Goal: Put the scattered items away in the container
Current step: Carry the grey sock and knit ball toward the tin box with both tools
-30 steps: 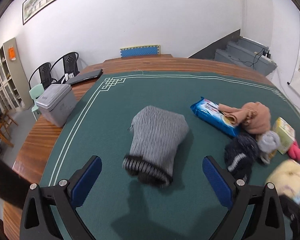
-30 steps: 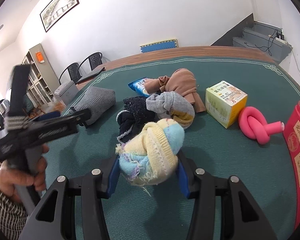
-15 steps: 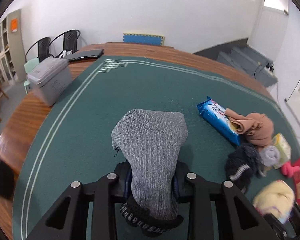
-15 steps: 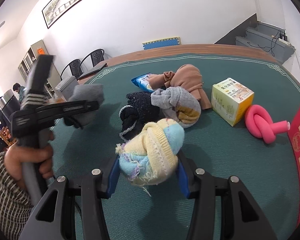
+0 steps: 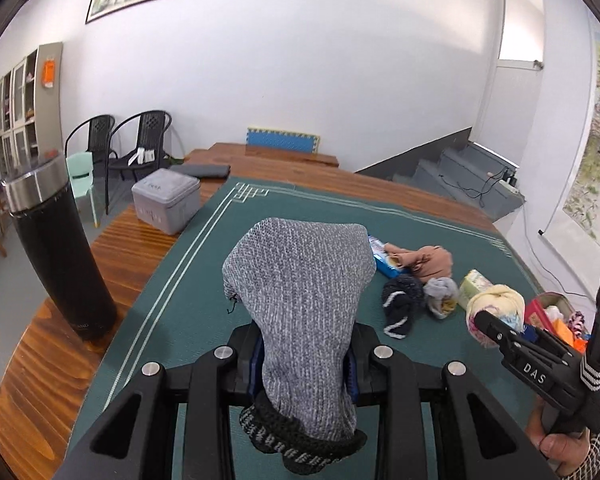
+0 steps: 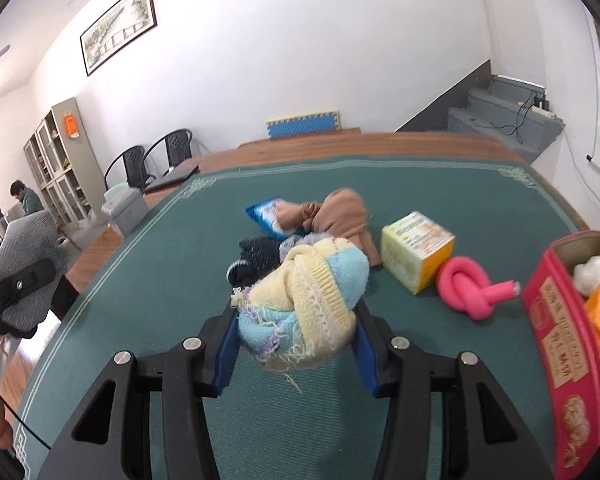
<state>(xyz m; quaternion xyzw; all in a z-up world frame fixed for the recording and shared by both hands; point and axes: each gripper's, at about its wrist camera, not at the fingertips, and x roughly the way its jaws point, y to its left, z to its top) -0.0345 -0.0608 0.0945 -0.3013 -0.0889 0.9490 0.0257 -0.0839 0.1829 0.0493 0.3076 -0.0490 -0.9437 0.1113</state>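
Observation:
My left gripper (image 5: 304,364) is shut on a grey knitted sock (image 5: 300,300) and holds it above the green mat (image 5: 188,320). My right gripper (image 6: 296,332) is shut on a yellow and blue rolled sock (image 6: 304,300), also lifted; it shows in the left wrist view (image 5: 496,304). The red container (image 6: 560,340) stands at the right with items inside. On the mat lie a brown sock (image 6: 340,212), a dark sock (image 6: 256,256), a blue snack packet (image 6: 266,216), a yellow box (image 6: 416,248) and a pink foam knot (image 6: 468,288).
A black tall flask (image 5: 56,252) stands on the wooden table edge at the left. A grey box (image 5: 166,200) sits on the wood farther back. Chairs and a cabinet stand beyond the table's left side.
My left gripper closed on the grey sock and lifted it off the mat. My right gripper, still holding the rolled sock, rose and moved right toward the red container.

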